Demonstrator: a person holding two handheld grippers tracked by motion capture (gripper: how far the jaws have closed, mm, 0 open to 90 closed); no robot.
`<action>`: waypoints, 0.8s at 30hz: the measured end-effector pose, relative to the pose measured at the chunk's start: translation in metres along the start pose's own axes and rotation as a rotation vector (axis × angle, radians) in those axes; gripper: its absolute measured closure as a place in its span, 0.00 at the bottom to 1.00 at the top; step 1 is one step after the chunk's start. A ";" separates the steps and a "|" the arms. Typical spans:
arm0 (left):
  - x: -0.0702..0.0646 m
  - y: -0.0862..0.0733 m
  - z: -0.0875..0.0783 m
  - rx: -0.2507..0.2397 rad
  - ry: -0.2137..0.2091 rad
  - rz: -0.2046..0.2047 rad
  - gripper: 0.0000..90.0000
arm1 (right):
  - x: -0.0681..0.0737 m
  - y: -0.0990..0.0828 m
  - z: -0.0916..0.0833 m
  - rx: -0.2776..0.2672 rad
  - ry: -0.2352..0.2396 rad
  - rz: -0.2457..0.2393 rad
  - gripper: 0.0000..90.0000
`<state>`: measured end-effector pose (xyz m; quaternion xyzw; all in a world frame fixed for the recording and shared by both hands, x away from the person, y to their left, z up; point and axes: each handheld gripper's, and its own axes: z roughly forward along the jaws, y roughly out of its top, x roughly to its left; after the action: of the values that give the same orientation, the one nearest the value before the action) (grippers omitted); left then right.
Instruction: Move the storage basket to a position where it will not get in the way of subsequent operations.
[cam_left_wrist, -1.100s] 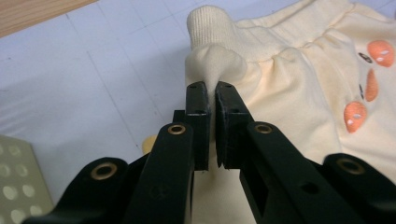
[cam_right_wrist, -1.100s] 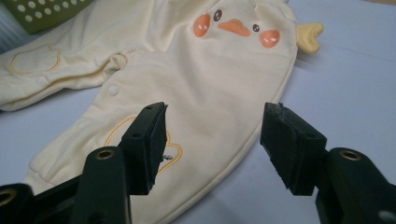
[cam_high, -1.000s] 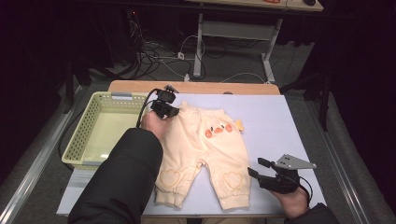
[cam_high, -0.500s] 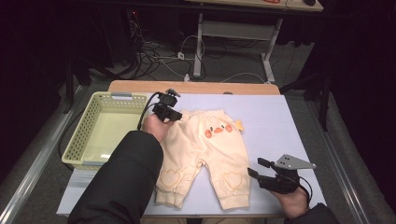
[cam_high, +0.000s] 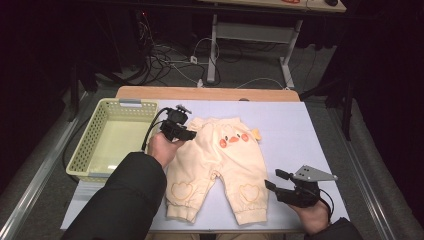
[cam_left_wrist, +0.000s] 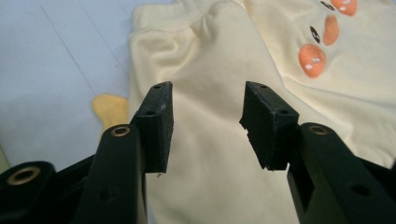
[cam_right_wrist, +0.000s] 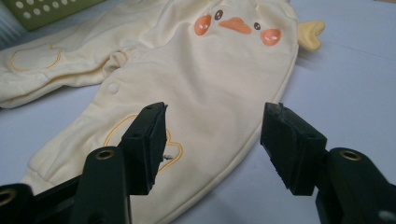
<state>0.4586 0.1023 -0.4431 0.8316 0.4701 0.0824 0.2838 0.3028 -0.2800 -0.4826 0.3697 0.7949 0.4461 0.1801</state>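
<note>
So far you have the trousers (cam_high: 215, 167) spread flat on the mat (cam_high: 300, 130), legs toward you, duck face up — laid out, not yet folded or binned. Nearest you, your right gripper (cam_high: 270, 180) hovers just beside the right leg hem, jaws standing apart with nothing between them. Farther in, your left gripper (cam_high: 192, 135) sits over the waistband's left corner; its jaws have just been opening and now gape over the cloth without pinching it (cam_left_wrist: 205, 140). Beyond, at the left, the basket (cam_high: 85, 150) lies bare inside. I judge the smoothing done — folding, or the move to the basket, remains.
</note>
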 end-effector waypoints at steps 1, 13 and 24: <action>-0.001 -0.002 -0.001 -0.001 -0.003 0.003 0.55 | 0.000 0.000 0.000 0.000 0.000 0.000 0.46; -0.031 -0.032 -0.002 0.007 -0.058 0.081 0.54 | 0.000 0.000 0.000 0.004 -0.001 0.001 0.46; -0.042 -0.060 0.014 0.061 -0.079 0.100 0.51 | 0.000 0.000 0.001 0.005 -0.002 0.002 0.46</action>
<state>0.3968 0.0855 -0.4824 0.8650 0.4188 0.0492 0.2721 0.3030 -0.2796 -0.4833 0.3712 0.7956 0.4439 0.1794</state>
